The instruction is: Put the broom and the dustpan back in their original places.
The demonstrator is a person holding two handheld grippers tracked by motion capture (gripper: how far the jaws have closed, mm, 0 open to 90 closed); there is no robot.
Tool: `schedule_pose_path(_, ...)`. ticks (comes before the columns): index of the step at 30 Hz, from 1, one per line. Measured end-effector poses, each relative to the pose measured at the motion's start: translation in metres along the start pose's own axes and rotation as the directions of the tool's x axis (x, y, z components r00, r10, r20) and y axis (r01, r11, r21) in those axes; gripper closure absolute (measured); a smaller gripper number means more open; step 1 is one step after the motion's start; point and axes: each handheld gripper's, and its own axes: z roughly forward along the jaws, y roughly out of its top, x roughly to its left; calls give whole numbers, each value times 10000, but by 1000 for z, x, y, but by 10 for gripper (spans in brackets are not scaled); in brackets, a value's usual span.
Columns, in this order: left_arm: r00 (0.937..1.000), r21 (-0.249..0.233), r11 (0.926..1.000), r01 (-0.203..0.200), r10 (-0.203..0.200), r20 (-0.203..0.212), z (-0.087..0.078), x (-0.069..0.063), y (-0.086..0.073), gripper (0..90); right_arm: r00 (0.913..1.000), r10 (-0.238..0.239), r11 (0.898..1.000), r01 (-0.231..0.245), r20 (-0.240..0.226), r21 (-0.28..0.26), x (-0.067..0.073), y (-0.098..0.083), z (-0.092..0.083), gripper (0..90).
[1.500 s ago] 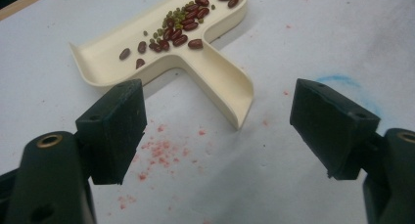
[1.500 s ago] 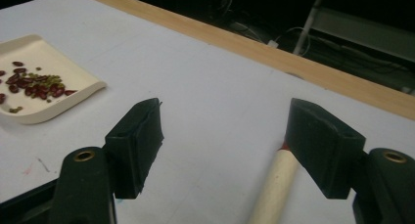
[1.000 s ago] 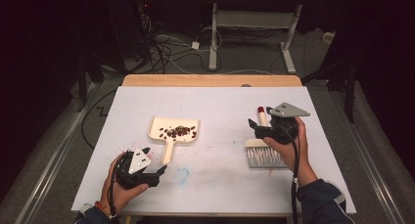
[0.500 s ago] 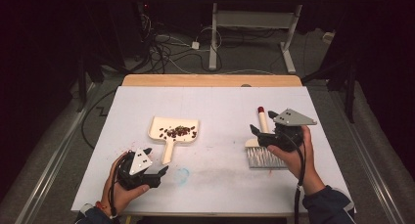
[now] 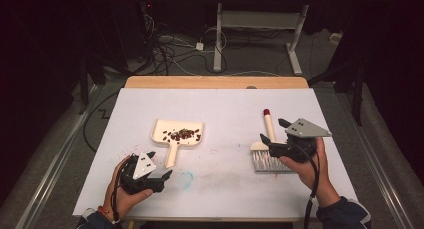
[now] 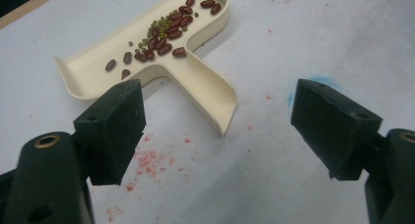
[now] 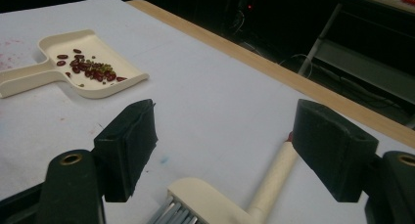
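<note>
A cream dustpan (image 5: 177,134) lies left of the table's middle, its handle towards me, with red and green beans (image 5: 181,134) in its tray. My left gripper (image 5: 163,179) is open just short of the handle's end (image 6: 221,111); the beans (image 6: 166,33) lie farther up the pan. A cream brush (image 5: 267,150) with a red-tipped handle lies flat at the right, bristles towards me. Beside its handle, on the right, my right gripper (image 5: 272,130) stands open. From that gripper (image 7: 225,136), the brush head (image 7: 208,202) and handle (image 7: 274,172) lie low between the jaws, untouched.
The white table top (image 5: 225,104) has a wooden strip (image 5: 215,82) along its far edge. Red specks (image 6: 151,160) and a faint blue smudge (image 5: 186,178) mark the surface near my left gripper. Cables and desk legs stand on the dark floor beyond.
My right gripper has drifted a little to the right and towards me, beside the brush. The brush, the dustpan and my left gripper have stayed put.
</note>
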Motion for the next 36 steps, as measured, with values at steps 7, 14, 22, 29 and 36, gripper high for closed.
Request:
schedule_pose_path(7, 10000, 32, 10000, -41, 41, -1, 0, 0, 0, 201, 9998, -184, 9997, 184, 10, -150, 1, -7, -7, 247)
schedule_pose_path(14, 9999, 40, 9999, -102, 102, 21, 0, 0, 0, 201, 9994, -329, 9992, 330, 53, -243, 2, -13, -15, 244)
schedule_pose_path(22, 9999, 54, 9999, -121, 121, -8, 0, -1, 0, 201, 9993, -346, 9986, 352, 152, -400, 4, -27, -19, 242)
schedule_pose_path(29, 9999, 54, 9999, -138, 138, -27, 0, -1, 0, 201, 9990, -417, 9981, 425, 180, -442, 2, -36, -24, 241)
schedule_pose_path(36, 9999, 124, 9999, -82, 81, 60, 1, -3, 0, 201, 9982, -516, 9978, 528, 298, -412, 0, -48, -29, 238)
